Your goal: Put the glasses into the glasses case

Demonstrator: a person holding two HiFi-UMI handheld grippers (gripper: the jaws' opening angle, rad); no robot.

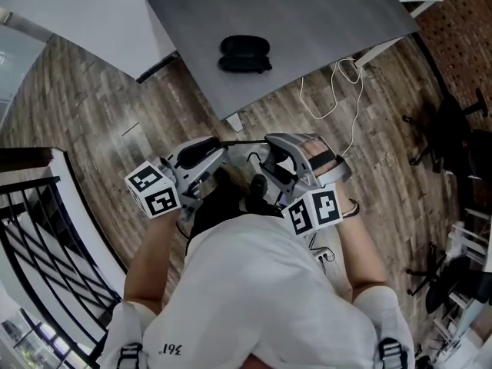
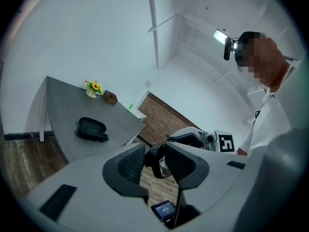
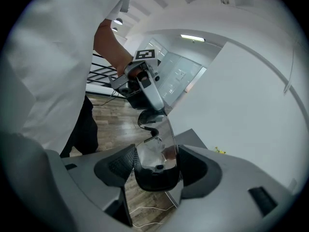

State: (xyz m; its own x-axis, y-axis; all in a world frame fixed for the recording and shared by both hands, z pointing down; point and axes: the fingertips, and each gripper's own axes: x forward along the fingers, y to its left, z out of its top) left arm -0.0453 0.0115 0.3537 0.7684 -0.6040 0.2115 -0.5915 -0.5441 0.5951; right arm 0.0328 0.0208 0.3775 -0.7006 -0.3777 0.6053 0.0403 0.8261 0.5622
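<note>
The black glasses case (image 1: 244, 54) lies closed on the grey table (image 1: 323, 14), far ahead of both grippers; it also shows in the left gripper view (image 2: 91, 128). The dark-framed glasses (image 1: 257, 184) are held in the air at chest height between the two grippers. My left gripper (image 1: 219, 158) is shut on one end of the glasses (image 2: 157, 161). My right gripper (image 1: 267, 160) is shut on a lens of the glasses (image 3: 154, 166), which fills the gap between its jaws. Each gripper shows in the other's view: right gripper (image 2: 199, 138), left gripper (image 3: 143, 88).
A white cable (image 1: 338, 91) trails over the wood floor by the table's leg. A white table (image 1: 77, 14) stands at the back left, a black railing (image 1: 38, 229) at the left, office chairs (image 1: 453, 129) at the right. A flower pot (image 2: 91, 88) and a small brown box (image 2: 110, 97) sit on the grey table.
</note>
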